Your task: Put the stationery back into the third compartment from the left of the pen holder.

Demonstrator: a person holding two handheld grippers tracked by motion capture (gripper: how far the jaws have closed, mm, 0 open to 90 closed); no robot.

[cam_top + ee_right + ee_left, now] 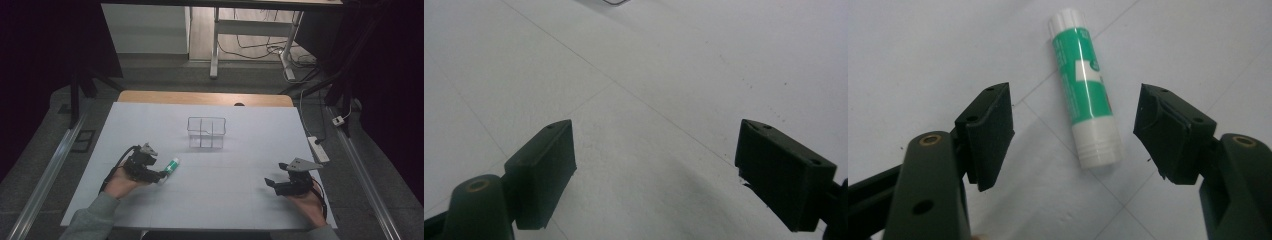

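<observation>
The desk [250, 200], covered by a white sheet, is carrying a clear divided organiser [206, 132] toward the middle of its far half and a green-and-white glue stick [171, 166] lying flat nearer the left edge, well apart from the organiser. The step in hand appears to be the approach to the glue stick: the left claw [161, 176] is hanging just over the stick's near end, its jaws spread wide with one on each side of the white base. In the left gripper view the glue stick [1087, 90] is lying between the two pads [990, 135] without touching either. The next move, as judged here, calls for lowering a little farther so the pads bracket the tube's body, then pressing together across its width. The person's left hand is reaching in from the near-left corner, angled forward and down. The right claw [270, 183] is resting near the right edge, jaws spread over bare sheet, gripping nothing.
</observation>
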